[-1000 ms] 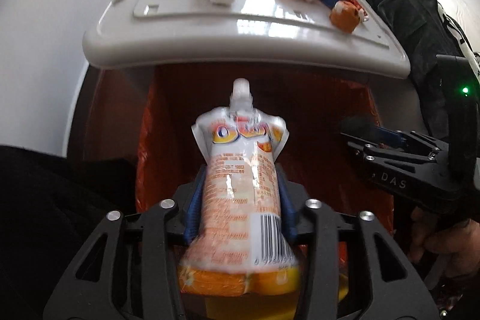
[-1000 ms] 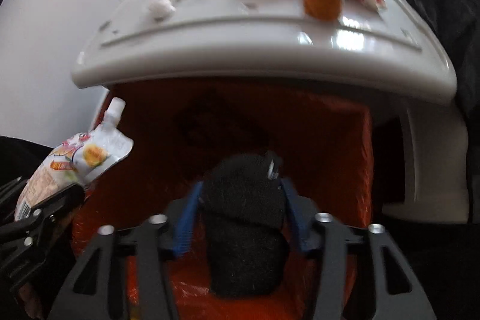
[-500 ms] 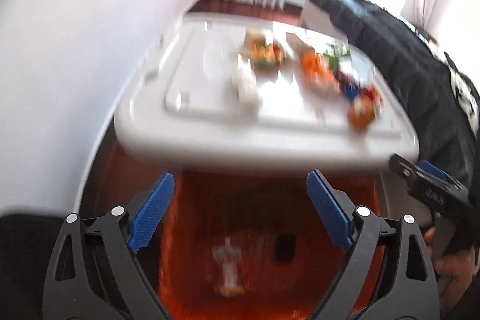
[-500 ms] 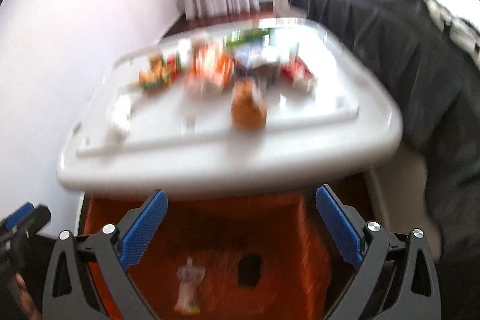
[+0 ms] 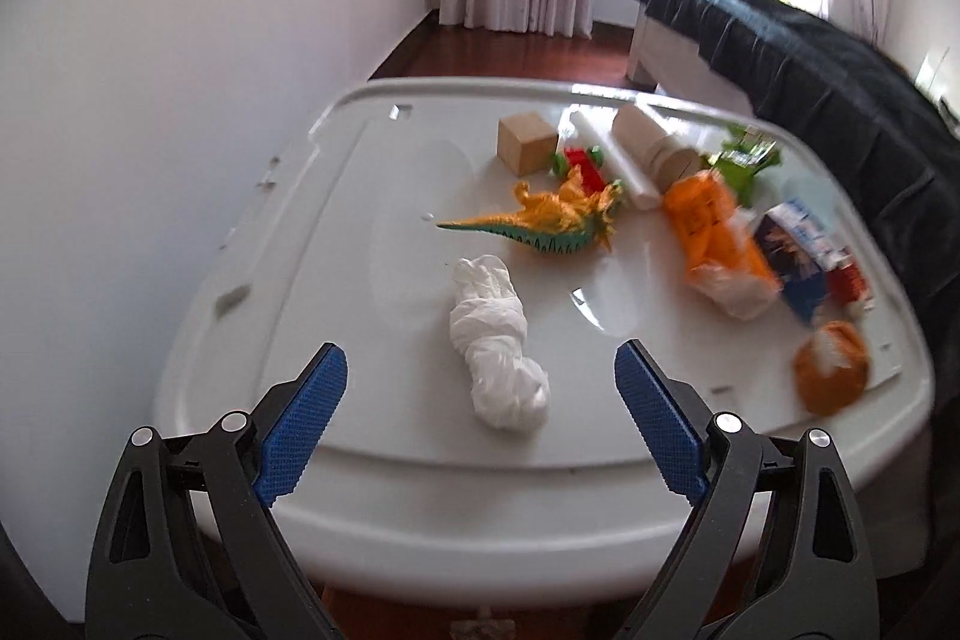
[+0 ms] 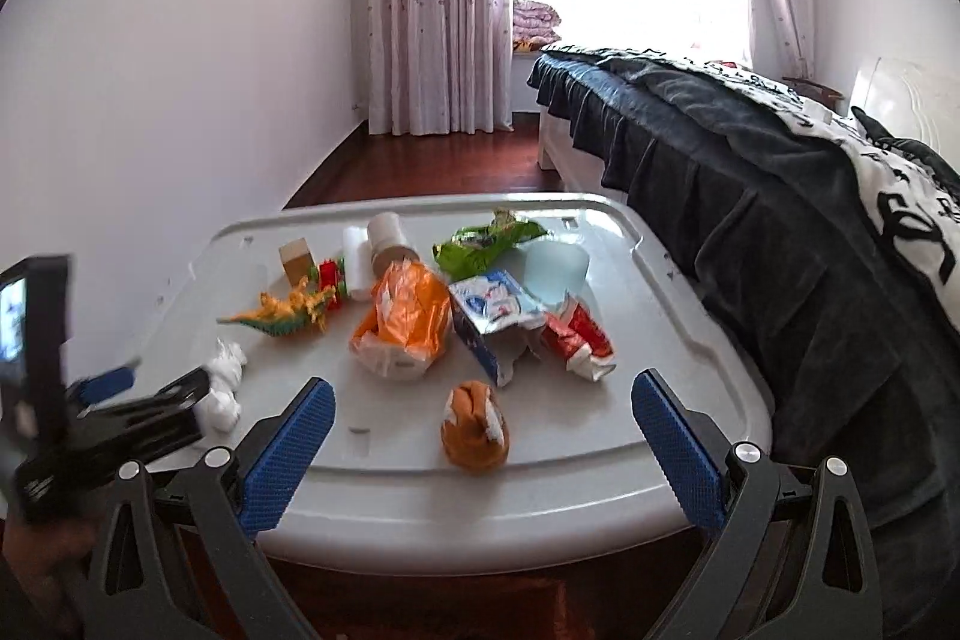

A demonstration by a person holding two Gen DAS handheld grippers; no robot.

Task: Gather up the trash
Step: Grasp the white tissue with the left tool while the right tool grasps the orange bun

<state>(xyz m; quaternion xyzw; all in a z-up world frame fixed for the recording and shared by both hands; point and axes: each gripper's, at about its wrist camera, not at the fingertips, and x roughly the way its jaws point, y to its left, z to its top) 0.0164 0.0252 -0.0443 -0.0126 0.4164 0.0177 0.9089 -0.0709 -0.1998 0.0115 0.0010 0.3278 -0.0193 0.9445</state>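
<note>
A white lid-like table top [image 5: 336,244] [image 6: 690,316] carries litter. A crumpled white tissue [image 5: 498,346] [image 6: 225,388] lies nearest my left gripper [image 5: 480,388], which is open and empty just above the near edge. A small orange crumpled wrapper [image 5: 831,376] [image 6: 477,427] lies in front of my right gripper [image 6: 483,418], also open and empty. Farther back lie an orange bag [image 5: 714,232] [image 6: 408,322], a blue-white carton [image 5: 792,250] [image 6: 492,316], a red-white wrapper [image 6: 579,340] and a green bag [image 6: 486,241].
A toy dinosaur [image 5: 546,220] [image 6: 282,313], a wooden cube [image 5: 527,143], a red-green toy [image 5: 579,160], paper rolls [image 5: 651,148] and a pale blue cup [image 6: 555,268] also sit on the top. A dark-covered bed [image 6: 780,196] runs along the right. A white wall is left.
Both grippers opened and dropped the drink pouch and the black item into the orange-lined bin, then rose above the table top, which now fills both views.
</note>
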